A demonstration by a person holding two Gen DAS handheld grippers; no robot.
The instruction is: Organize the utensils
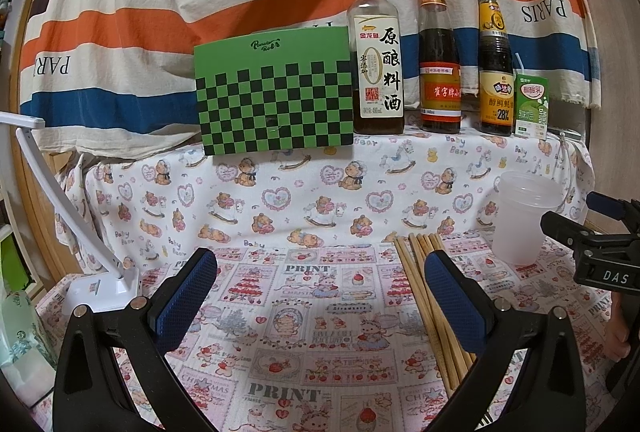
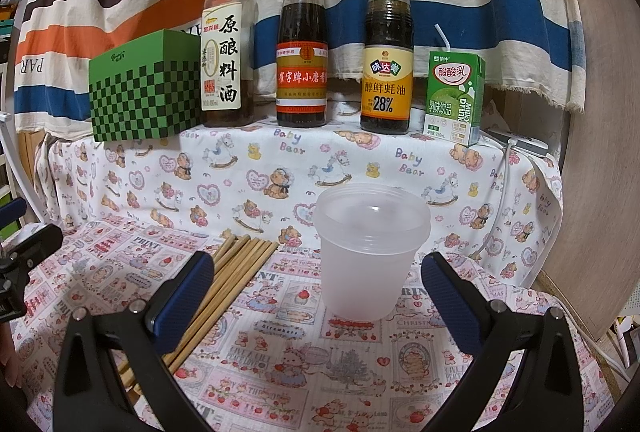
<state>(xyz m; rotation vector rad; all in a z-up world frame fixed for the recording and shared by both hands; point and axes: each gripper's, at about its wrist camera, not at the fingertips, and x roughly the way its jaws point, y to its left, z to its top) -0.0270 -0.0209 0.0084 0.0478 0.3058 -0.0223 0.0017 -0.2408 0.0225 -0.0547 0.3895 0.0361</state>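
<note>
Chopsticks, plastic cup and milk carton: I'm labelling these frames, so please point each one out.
chopsticks [image 2: 236,268], right wrist view, middle of the bundle.
plastic cup [image 2: 366,272], right wrist view, front wall.
milk carton [image 2: 452,92], right wrist view, front face.

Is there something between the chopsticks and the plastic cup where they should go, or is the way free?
Nothing visible blocks it. The chopsticks lie flat on the cloth just left of the empty plastic cup, with only bare tablecloth between. Both grippers are open and hold nothing.
</note>
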